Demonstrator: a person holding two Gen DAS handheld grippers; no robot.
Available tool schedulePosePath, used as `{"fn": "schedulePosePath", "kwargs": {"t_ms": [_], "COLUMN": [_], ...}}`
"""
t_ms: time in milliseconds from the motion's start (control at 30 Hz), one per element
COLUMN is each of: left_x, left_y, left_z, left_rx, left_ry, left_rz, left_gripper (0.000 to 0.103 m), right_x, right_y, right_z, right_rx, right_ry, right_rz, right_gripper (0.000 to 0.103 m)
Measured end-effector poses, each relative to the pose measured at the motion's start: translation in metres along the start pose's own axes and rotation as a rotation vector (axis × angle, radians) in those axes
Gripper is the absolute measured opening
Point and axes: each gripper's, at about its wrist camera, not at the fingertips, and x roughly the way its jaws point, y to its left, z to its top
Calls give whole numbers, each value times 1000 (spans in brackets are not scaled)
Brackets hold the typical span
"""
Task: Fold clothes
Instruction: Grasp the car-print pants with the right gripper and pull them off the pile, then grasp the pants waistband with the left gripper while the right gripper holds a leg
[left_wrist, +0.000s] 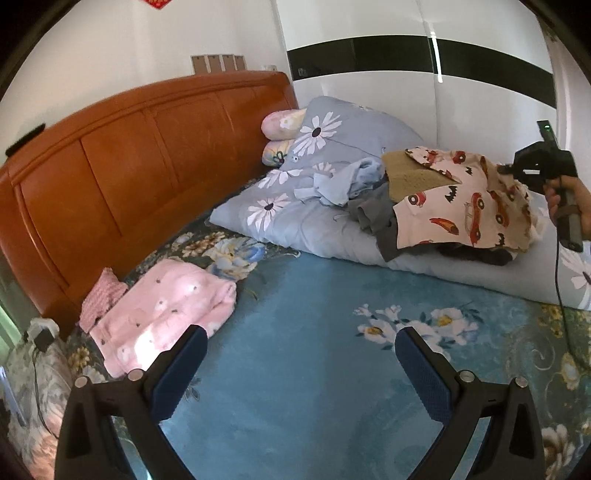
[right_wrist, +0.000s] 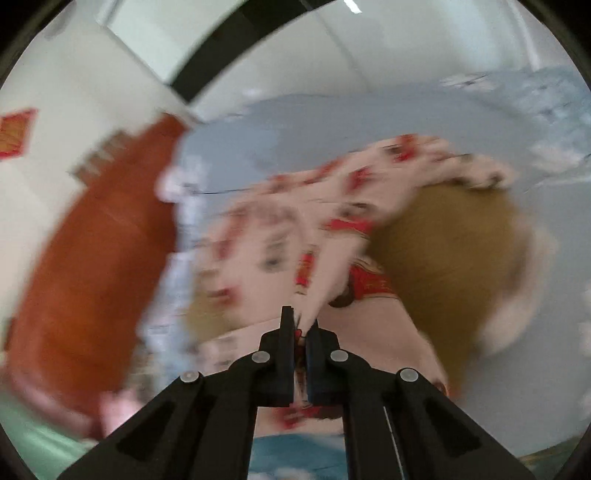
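**Operator:** Blue pads (left_wrist: 424, 373) of my left gripper (left_wrist: 301, 365) sit nearest the lens, spread wide with nothing between them, over the teal floral bedspread (left_wrist: 314, 387). I read that bare patch as my folding spot.

**Observer:** And the right one?

**Operator:** My right gripper (right_wrist: 301, 326) is clenched on an edge of the car-print garment (left_wrist: 461, 206); cloth runs straight up out of the pinch. That view is badly smeared.

**Observer:** Where's the garment?

**Operator:** Draped over the unfolded heap on the daisy duvet (left_wrist: 295, 221) by the wardrobe, its tan fleecy lining (left_wrist: 410, 177) showing. I judge an edge grip lets it hang open.

**Observer:** Anything finished?

**Operator:** Looks so: a pink fleece piece (left_wrist: 166, 314) lies flattened near the headboard (left_wrist: 129, 166).
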Motion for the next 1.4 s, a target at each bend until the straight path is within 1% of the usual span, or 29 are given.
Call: {"fn": "schedulePosePath", "kwargs": {"t_ms": [67,100,233,267,367,433,500,567,600,667,700,733,767,800,833,900,967,1000,1033,1100,1133,1167,1200,1233,1267,1300,1333,1367,1400], "left_x": [1,1,-2,-4,-11,-16,-20,-23,-24,-24,-23,-19,-16,-12,-7,2,12,17,22,30,35,40,45,50,52,60,64,68,70], "left_y": [1,3,13,13,22,28,34,40,42,46,48,48,49,49,48,44,37,33,30,25,25,26,27,28,28,33,33,32,31], "left_z": [0,-1,-5,-5,-6,-7,-8,-11,-13,-18,-21,-25,-29,-35,-40,-52,-61,-66,-70,-80,-84,-87,-91,-95,-98,-101,-103,-105,-105], "left_rx": [-23,-43,-98,-108,-148,-170,-193,-213,-219,-226,-230,-237,-245,-254,-262,-267,-256,-250,-241,-228,-241,-255,-268,-282,-296,-315,-319,-318,-317], "left_ry": [10,24,41,41,33,28,21,17,20,33,44,60,76,98,125,179,225,248,268,310,326,341,357,372,380,403,414,420,422], "left_rz": [-18,-39,-64,-66,-85,-100,-120,-144,-153,-167,-178,-193,-207,-224,-240,-268,-279,-284,-288,-279,-280,-281,-283,-284,-286,-284,-280,-276,-277], "left_gripper": [103,103,103,103,103,103,103,103,103,103,103,103,103,103,103,103,103,103,103,103,103,103,103,103,102,102,102,100,99], "right_x": [-9,-18,-51,-59,-82,-99,-113,-123,-126,-138,-138,-136,-135,-133,-129,-126,-123,-121,-117,-108,-105,-105,-106,-108,-113,-119,-124,-131,-128], "right_y": [11,17,41,47,67,89,118,144,157,169,171,172,170,166,166,143,123,113,103,69,60,50,45,40,35,31,30,31,37], "right_z": [-10,-15,-36,-41,-63,-78,-102,-128,-153,-195,-225,-246,-266,-294,-312,-353,-386,-401,-408,-415,-412,-407,-402,-393,-382,-371,-361,-351,-334], "right_rx": [13,22,2,-7,5,-46,-123,-182,-208,-240,-242,-237,-227,-209,-198,-150,-129,-119,-123,-109,-102,-109,-115,-116,-136,-157,-187,-211,-238], "right_ry": [-6,-17,-48,-55,-117,-116,-96,-62,-19,44,107,154,198,258,293,393,475,516,553,623,647,652,652,661,662,660,644,636,611], "right_rz": [105,173,359,384,445,503,566,606,635,646,642,627,602,563,538,454,367,321,260,132,89,18,-24,-38,-56,-74,-90,-96,-105], "right_gripper": [4,4,4,4,4,4,4,4,4,4,4,4,4,4,4,4,4,4,4,4,5,7,7,8,16,34,44,44,44]}}
